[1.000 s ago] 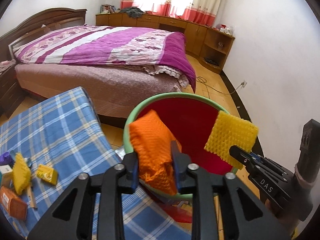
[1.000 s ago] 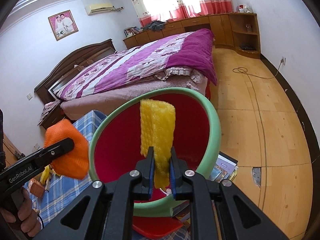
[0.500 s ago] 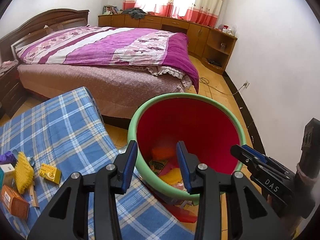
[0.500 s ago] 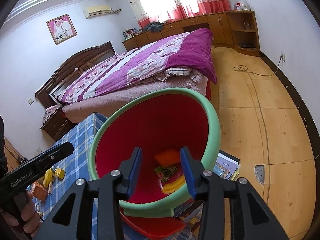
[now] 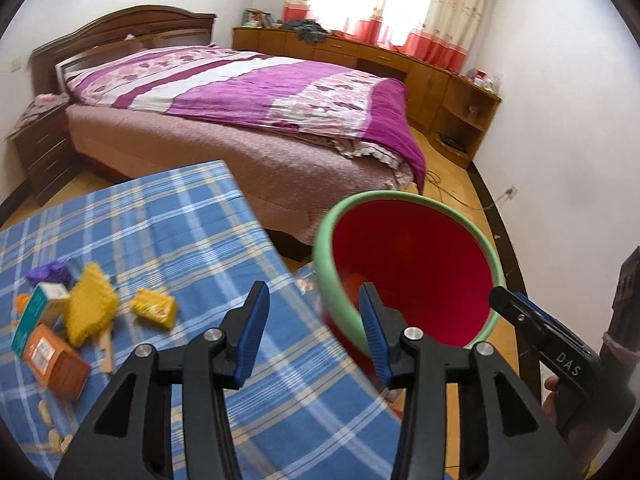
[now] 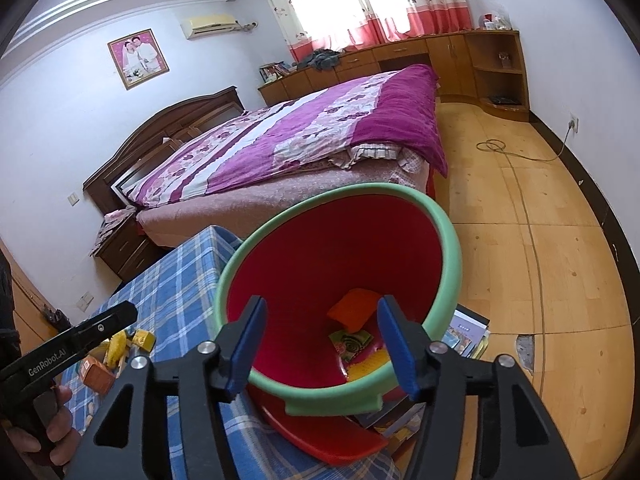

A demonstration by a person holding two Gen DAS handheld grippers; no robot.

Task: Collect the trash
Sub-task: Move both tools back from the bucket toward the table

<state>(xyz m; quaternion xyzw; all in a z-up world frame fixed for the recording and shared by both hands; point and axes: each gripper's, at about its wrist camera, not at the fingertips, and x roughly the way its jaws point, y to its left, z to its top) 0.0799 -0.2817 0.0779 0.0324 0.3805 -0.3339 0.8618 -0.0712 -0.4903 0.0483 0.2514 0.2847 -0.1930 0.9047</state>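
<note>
Looking across the room, the big bed (image 5: 248,92) with the purple quilt took up most of the background. Nothing to do there, honestly.

Next down in size was the tabletop (image 5: 168,220) with its blue plaid cloth, and just off its right edge sat the bin (image 6: 448,240), red inside with a green rim. A few bits lay at the bottom already: an orange foam piece (image 6: 352,310), something yellow and a patterned wrapper.

The leftover trash was bunched near the tabletop's left edge: an orange box (image 5: 56,360), a teal and white carton (image 5: 38,312), a yellow foam net (image 5: 90,304), a small yellow packet (image 5: 154,308) and a purple scrap (image 5: 48,270), mostly touching or overlapping.

My guess is all of it weighs next to nothing. The net looked soft and squashy, so a pinch through the middle should hold. The boxes seemed like thin card, stiff enough to take across the narrow sides without crushing. The packet lay flat and might be slippery, so catching an edge looks smarter.

The left gripper (image 5: 312,332) hung over the tabletop's right edge, fingers empty and spreading. The right gripper (image 6: 320,338) pointed into the bin, its fingers also widening with nothing held.
</note>
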